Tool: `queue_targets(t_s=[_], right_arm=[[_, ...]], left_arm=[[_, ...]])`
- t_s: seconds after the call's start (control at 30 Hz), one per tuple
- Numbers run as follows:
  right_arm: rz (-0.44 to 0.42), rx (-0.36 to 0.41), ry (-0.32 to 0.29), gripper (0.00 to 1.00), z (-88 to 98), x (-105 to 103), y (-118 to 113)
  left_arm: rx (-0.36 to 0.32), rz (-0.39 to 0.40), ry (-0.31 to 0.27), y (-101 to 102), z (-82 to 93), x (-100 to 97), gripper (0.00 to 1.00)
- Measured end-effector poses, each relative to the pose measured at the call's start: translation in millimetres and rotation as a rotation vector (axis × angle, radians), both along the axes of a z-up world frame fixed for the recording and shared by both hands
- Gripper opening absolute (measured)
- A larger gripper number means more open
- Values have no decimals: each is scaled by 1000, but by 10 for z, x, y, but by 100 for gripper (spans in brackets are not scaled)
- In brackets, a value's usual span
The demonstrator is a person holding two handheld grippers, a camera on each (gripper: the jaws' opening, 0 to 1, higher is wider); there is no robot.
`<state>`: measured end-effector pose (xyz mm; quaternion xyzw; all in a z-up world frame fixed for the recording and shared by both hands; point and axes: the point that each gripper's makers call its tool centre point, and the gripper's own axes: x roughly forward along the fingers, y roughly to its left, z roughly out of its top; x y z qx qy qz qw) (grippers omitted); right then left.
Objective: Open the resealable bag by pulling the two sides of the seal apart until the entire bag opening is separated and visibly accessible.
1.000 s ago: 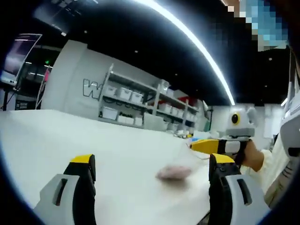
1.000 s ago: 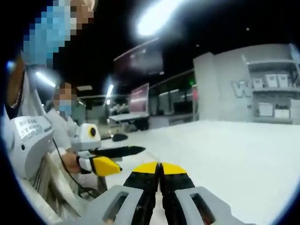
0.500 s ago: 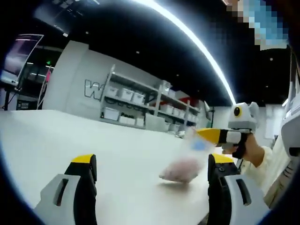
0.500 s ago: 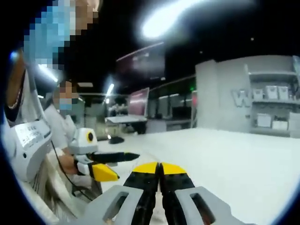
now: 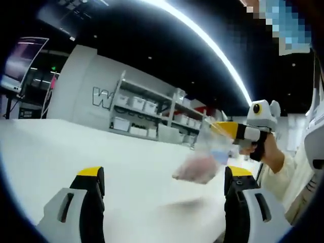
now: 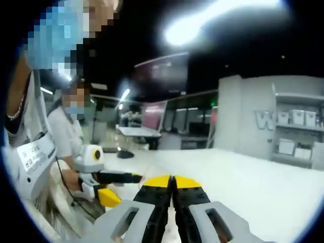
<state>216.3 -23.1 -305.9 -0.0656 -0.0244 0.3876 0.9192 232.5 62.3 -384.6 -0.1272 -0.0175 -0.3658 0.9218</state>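
Clear resealable plastic bag with pinkish contents (image 5: 201, 161) hangs above the white table (image 5: 76, 147), pinched at its top by the clenched right gripper (image 6: 172, 180), left gripper (image 5: 164, 177) released wide; risk: the single-point hold slips, dropping the bag.

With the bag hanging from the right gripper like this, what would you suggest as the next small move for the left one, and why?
Probably bring the left gripper up to the bag top. The right gripper pinches it clear of the table, while the left's jaws stand open and empty below it.
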Motion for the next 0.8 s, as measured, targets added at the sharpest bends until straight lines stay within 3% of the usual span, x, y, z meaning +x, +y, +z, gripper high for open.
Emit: queue_targets(t_s=[0.8], right_arm=[[23, -96, -36, 0, 188, 318, 18]], left_arm=[[-3, -3, -8, 2, 38, 11, 97]])
